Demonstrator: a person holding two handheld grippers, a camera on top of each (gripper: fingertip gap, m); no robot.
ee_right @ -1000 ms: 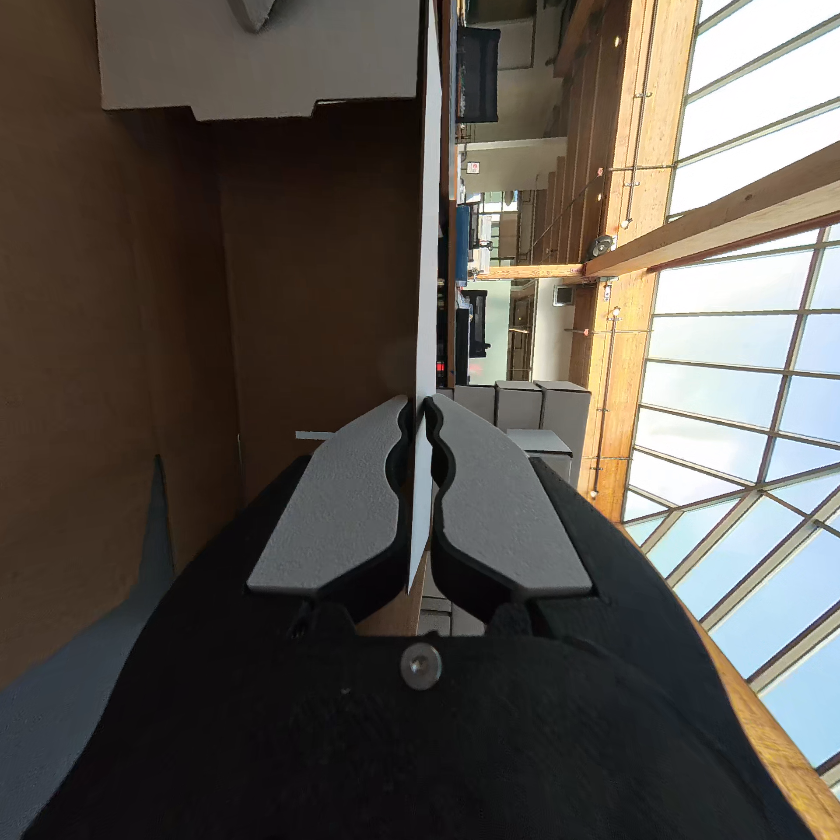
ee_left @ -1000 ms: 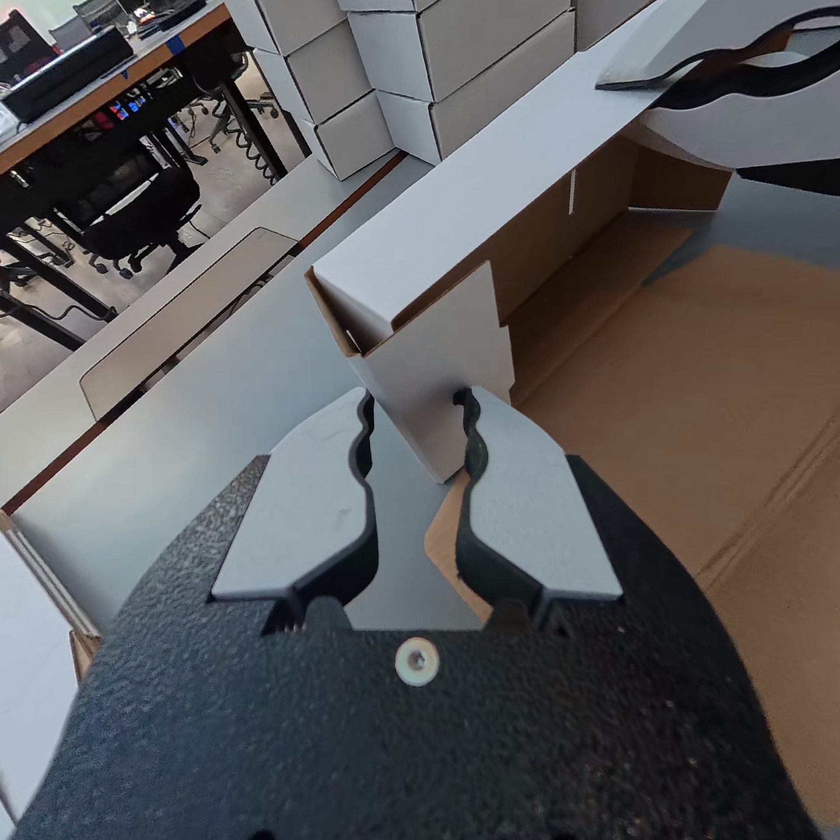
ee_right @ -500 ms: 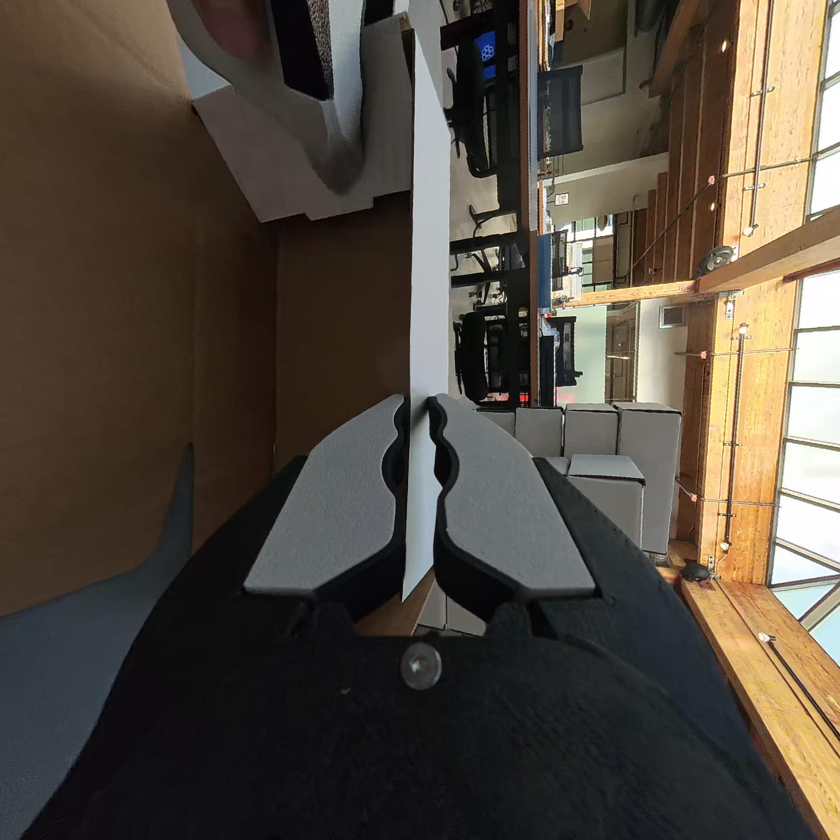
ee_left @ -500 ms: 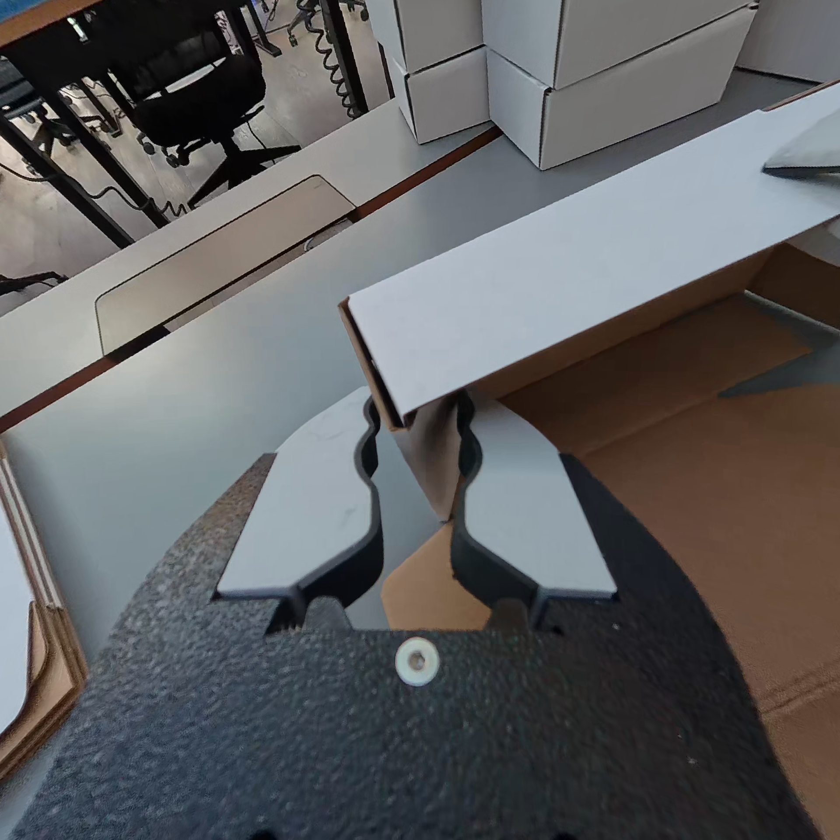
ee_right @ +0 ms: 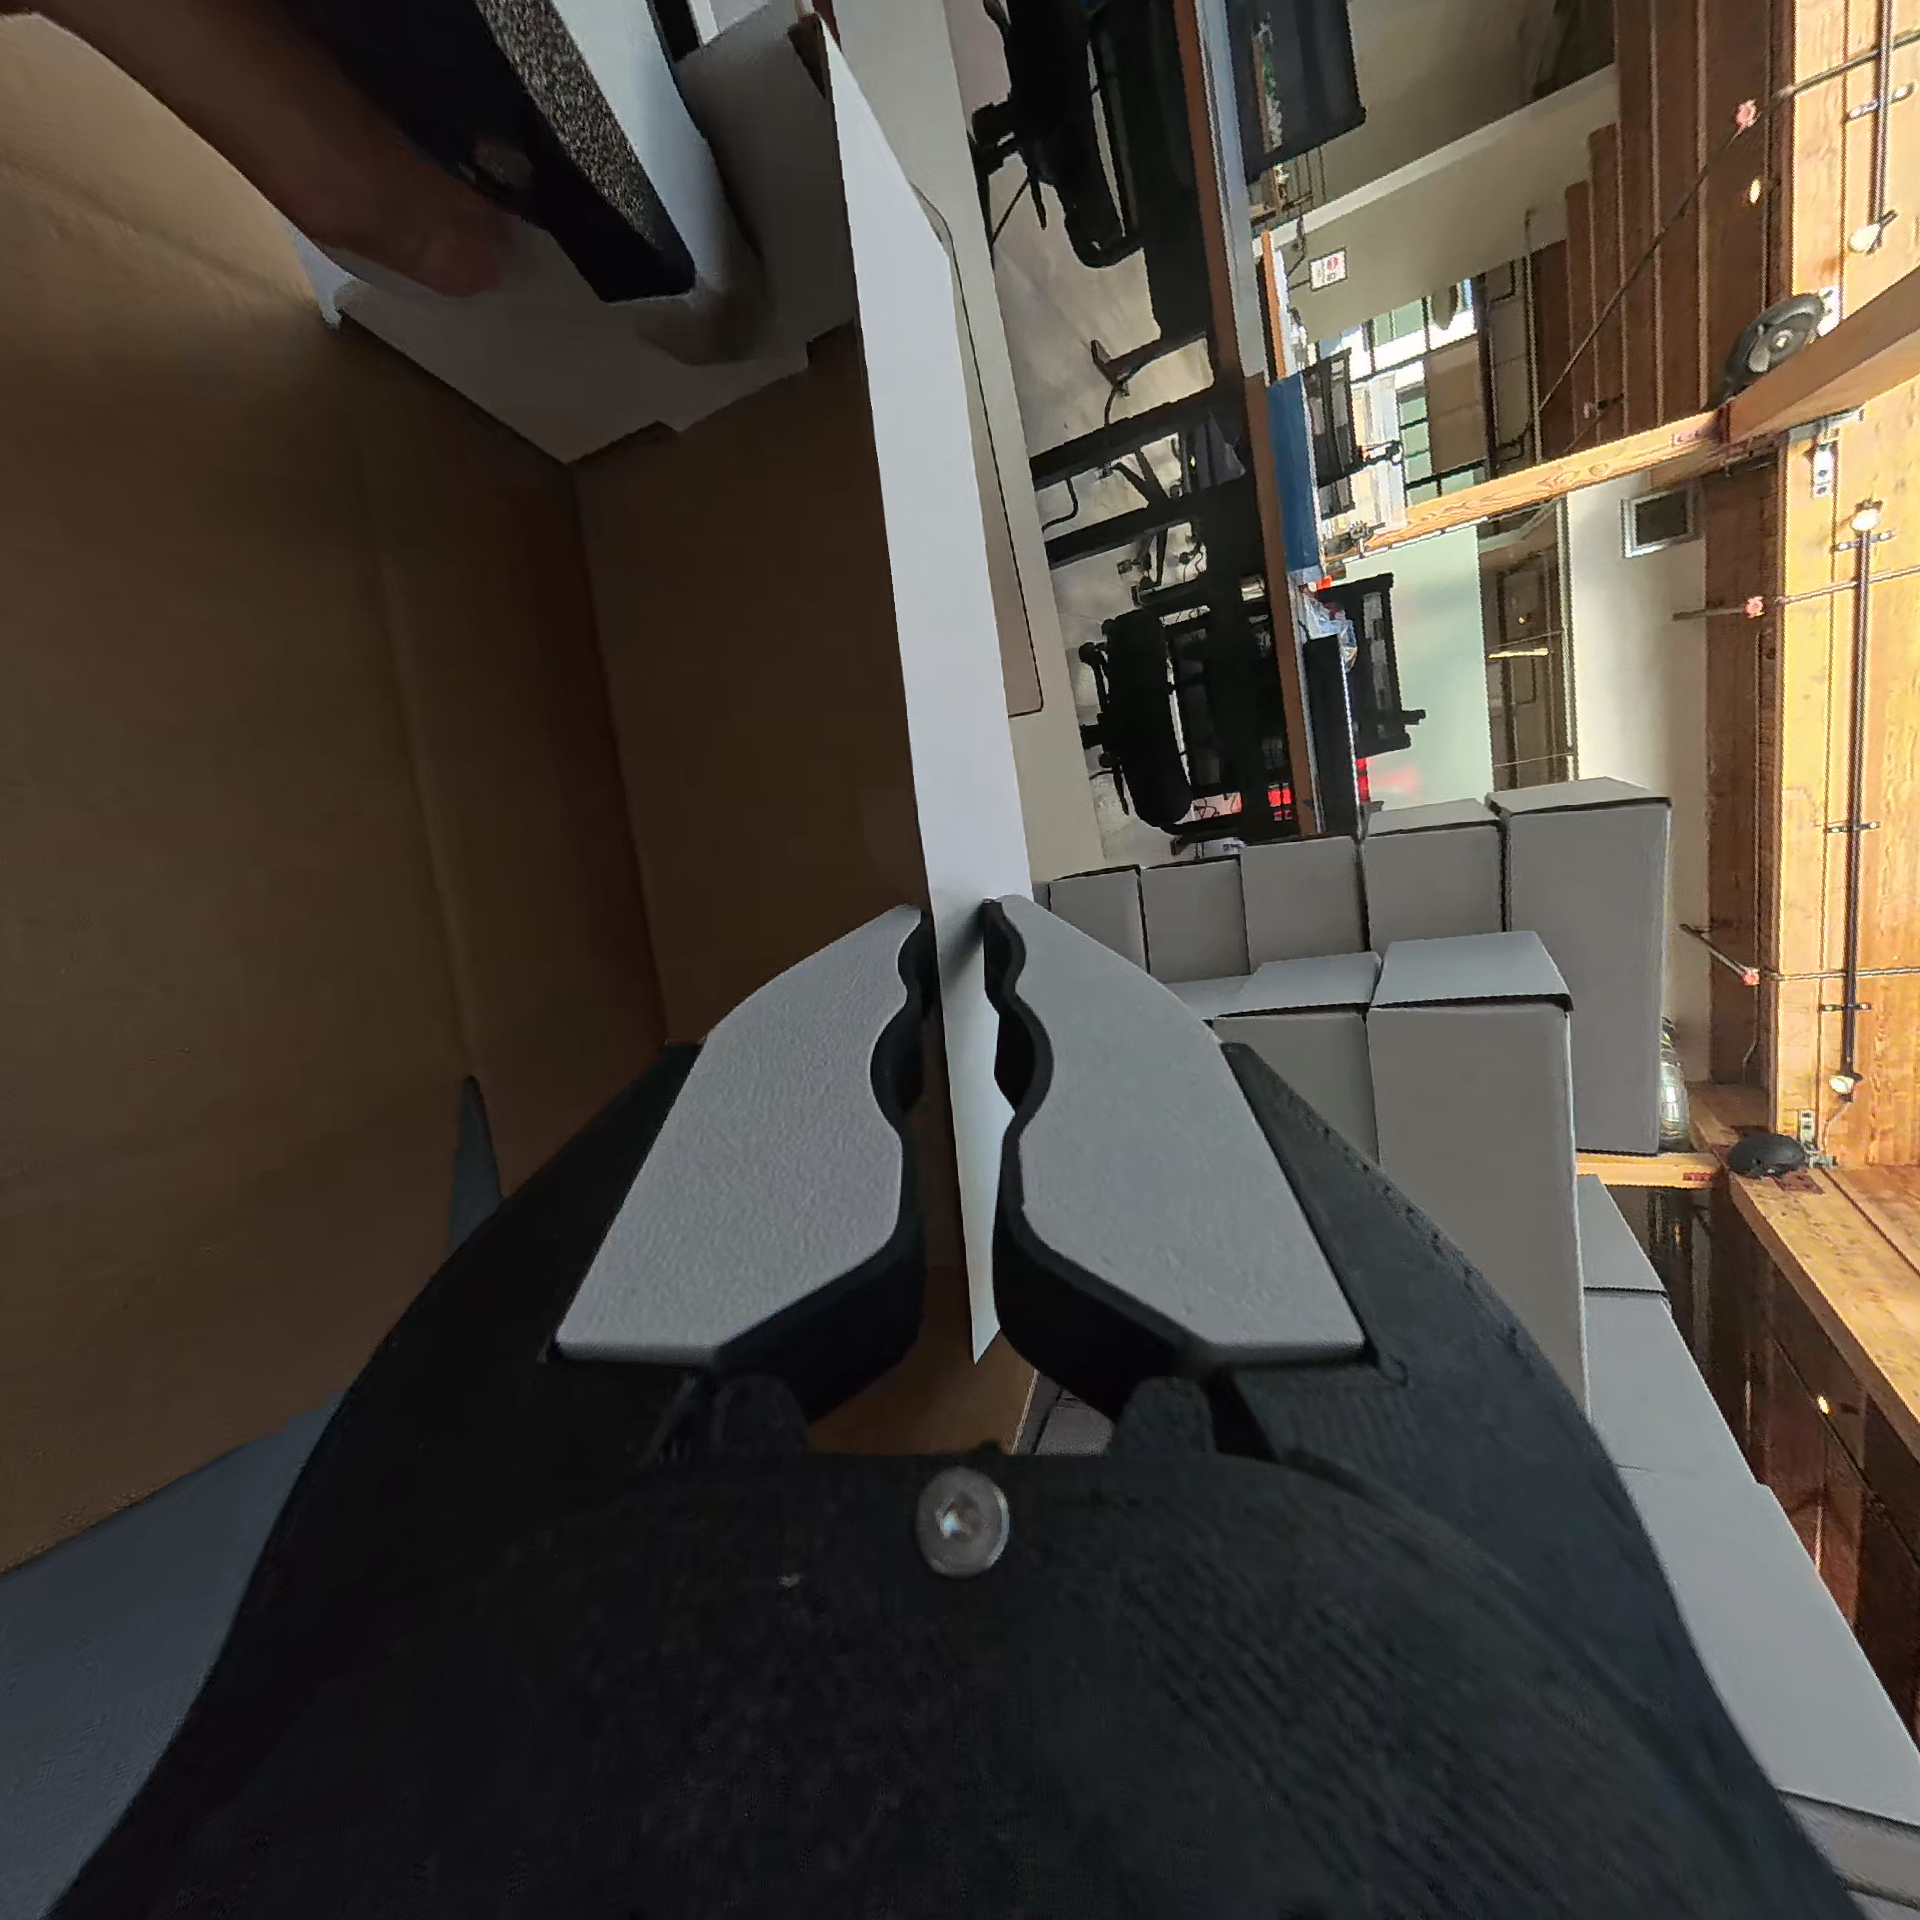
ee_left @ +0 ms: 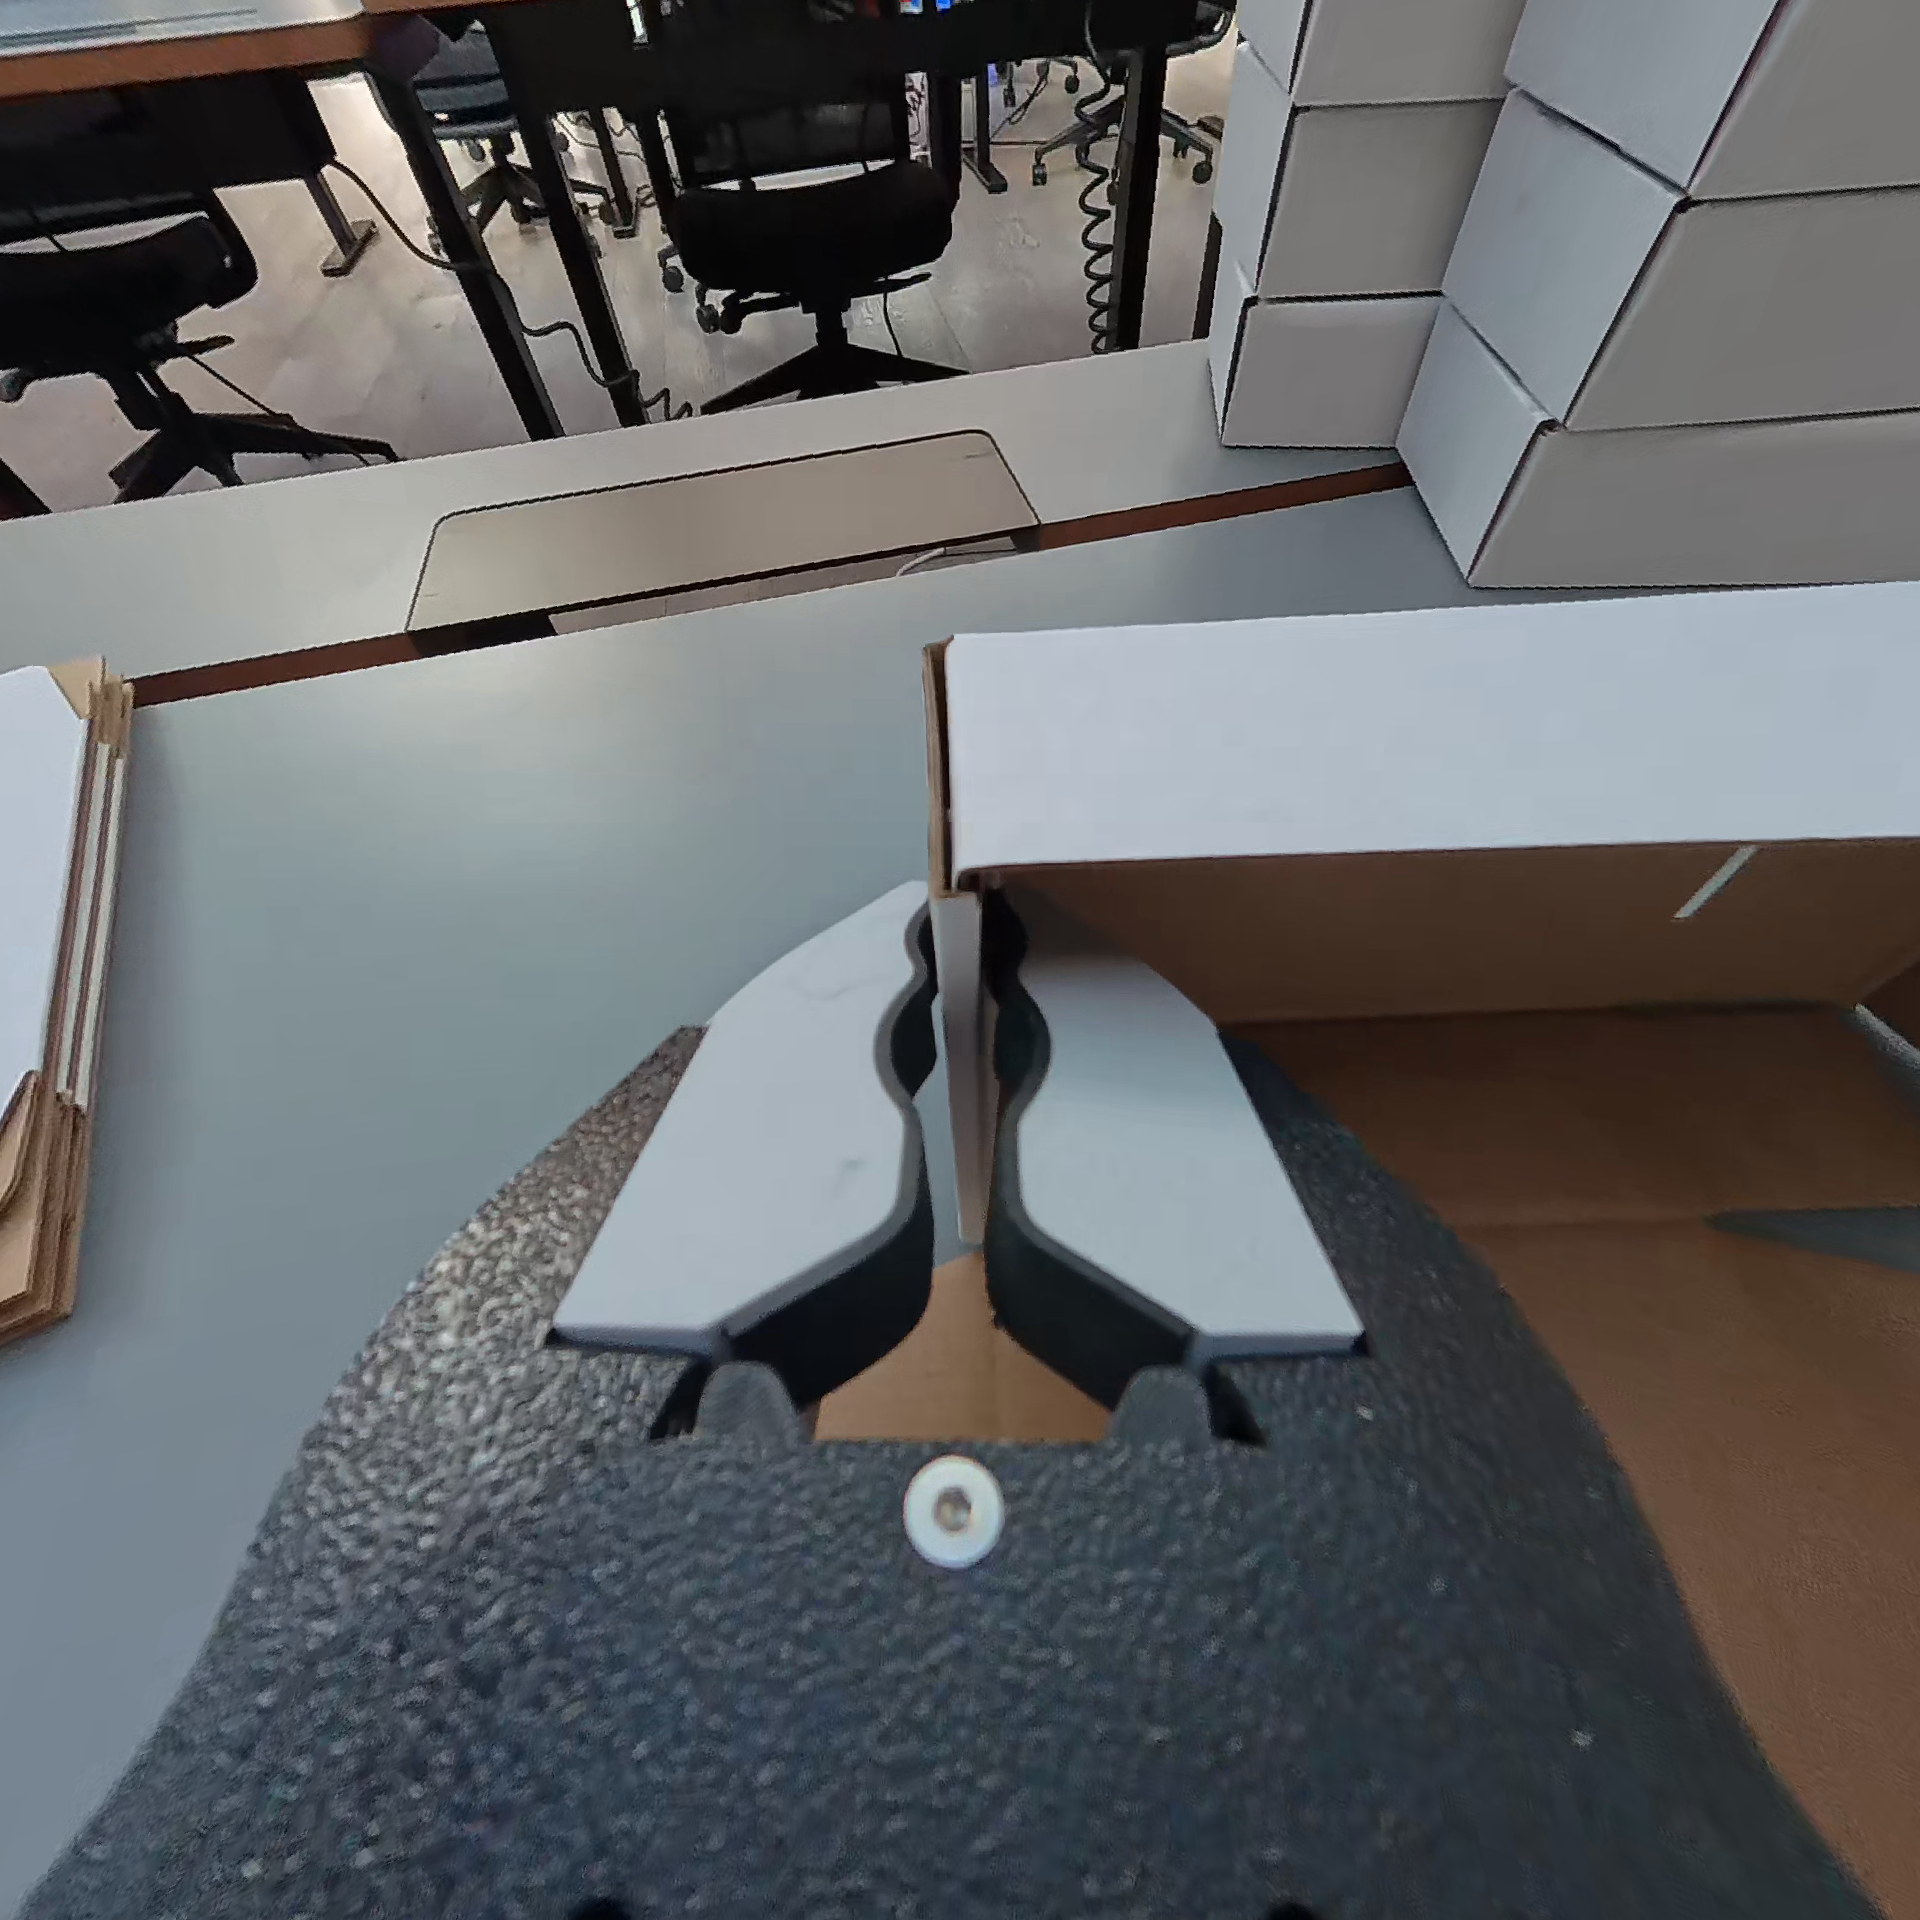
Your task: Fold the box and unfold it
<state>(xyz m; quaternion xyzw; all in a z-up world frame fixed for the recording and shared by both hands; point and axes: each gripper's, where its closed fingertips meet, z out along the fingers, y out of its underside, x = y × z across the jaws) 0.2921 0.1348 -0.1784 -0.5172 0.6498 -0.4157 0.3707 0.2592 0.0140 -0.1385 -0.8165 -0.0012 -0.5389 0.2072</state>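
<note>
The left gripper (ee_left: 961,940) is closed on a narrow white side flap (ee_left: 961,1049) that stands on edge between its fingers, right at the corner where the long white wall (ee_left: 1434,743) of the box (ee_left: 1558,1299) rises; the right gripper (ee_right: 954,914), turned on its side, pinches the thin edge of that same long wall (ee_right: 935,582) at the other end. Between them the box lies on the grey table (ee_left: 468,883) with its brown inside floor flat and only this wall lifted. I judge the folding to be partly done. The main risk is the two grips working against each other: if one pulls or twists while the other holds, the wall could bow, crease off its score line or tear at the corner. The left hold sits very close to the fold, so the flap may slip out or crumple if pressed inward at a slant. The right hold is on a thin bare edge and could slide off, letting the wall drop. Stacked white boxes (ee_left: 1662,312) stand near behind, and a flat cardboard pile (ee_left: 52,987) lies at the left; a wide swing might knock them
</note>
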